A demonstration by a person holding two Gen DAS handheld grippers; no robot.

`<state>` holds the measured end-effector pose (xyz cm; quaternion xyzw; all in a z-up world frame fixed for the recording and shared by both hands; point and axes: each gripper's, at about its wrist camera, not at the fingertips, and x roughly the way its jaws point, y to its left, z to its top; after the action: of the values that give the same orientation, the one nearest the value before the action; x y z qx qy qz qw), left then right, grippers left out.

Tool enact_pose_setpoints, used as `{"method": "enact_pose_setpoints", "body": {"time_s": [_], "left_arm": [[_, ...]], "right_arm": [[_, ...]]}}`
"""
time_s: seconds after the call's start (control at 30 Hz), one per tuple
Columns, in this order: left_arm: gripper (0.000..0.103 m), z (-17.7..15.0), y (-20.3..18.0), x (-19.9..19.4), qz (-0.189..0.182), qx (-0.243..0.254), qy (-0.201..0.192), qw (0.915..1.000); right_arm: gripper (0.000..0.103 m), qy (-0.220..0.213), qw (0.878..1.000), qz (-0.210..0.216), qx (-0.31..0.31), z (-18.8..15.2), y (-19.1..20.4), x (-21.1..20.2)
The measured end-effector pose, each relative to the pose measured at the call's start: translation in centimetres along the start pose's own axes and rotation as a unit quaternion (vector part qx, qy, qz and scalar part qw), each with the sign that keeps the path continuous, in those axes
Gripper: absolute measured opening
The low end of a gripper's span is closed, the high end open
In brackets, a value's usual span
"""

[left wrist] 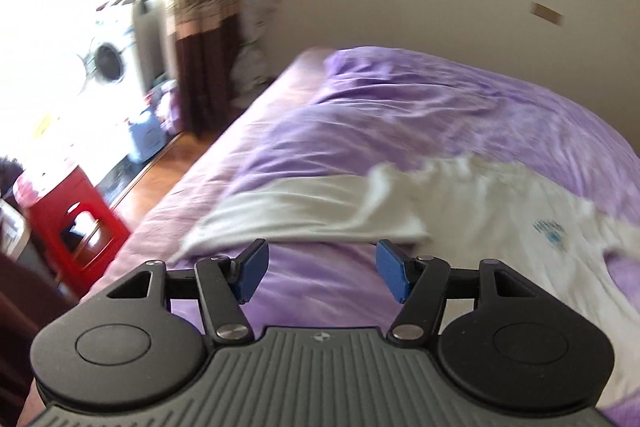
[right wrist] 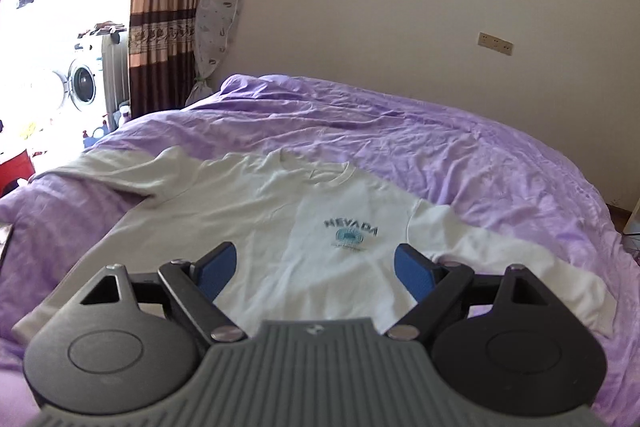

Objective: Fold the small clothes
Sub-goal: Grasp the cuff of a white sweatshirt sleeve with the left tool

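Observation:
A white T-shirt (right wrist: pixel 280 211) with a blue "NEVADA" print lies spread face up on the purple bed cover (right wrist: pixel 440 147), its collar toward the far wall and both sleeves out to the sides. My right gripper (right wrist: pixel 316 267) hovers over the shirt's lower front, open, with nothing between its blue pads. In the blurred left wrist view the same shirt (left wrist: pixel 500 219) lies to the right, one sleeve (left wrist: pixel 304 211) stretched left. My left gripper (left wrist: pixel 322 275) is open above the purple cover, just short of that sleeve, holding nothing.
A red plastic stool (left wrist: pixel 76 223) stands on the wooden floor (left wrist: pixel 168 163) left of the bed. Beyond it are a washing machine (right wrist: pixel 78 83), a brown curtain (right wrist: pixel 164 27) and a covered ironing board (right wrist: pixel 214 39) leaning on the wall. A wall socket (right wrist: pixel 496 43) is at right.

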<state>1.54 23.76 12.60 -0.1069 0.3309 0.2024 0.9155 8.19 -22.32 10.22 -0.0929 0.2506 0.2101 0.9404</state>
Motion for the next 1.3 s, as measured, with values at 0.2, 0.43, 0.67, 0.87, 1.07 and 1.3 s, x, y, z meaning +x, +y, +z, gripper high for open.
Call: {"method": "enact_pose_setpoints", "body": {"time_s": [0.2,0.43,0.67,0.87,1.07,1.3], "left_arm": [[0.073,2.6,8.1,5.9,0.026,-0.088,0.071,0.9932],[0.069,-0.3,18.5,14.2,0.004,-0.263,0.117,0.9576],[0.064,-4.3,21.8,20.3,-0.021,-0.405,0.126,0.9055],[0.063,-5.6,23.8,22.4,-0.014,-0.485,0.106,0.8679],[0.01,-4.2,24.4,22.0,0.009,-0.493,0.077,0.8664],[0.006,5.0,17.8,13.7,0.013,-0.345,-0.033,0.9379]], "right_arm": [[0.082,0.017,0.999,0.0,0.027,2.0,-1.3,5.4],[0.082,0.025,0.998,-0.022,0.05,1.9,-1.1,10.6],[0.06,0.081,0.993,-0.07,0.048,1.4,-2.3,16.3],[0.035,0.146,0.985,-0.077,0.054,0.3,-3.8,21.9],[0.013,0.17,0.983,-0.063,0.018,-0.3,-2.3,25.8],[0.012,0.162,0.986,-0.028,0.023,0.2,-1.7,26.9]]}}
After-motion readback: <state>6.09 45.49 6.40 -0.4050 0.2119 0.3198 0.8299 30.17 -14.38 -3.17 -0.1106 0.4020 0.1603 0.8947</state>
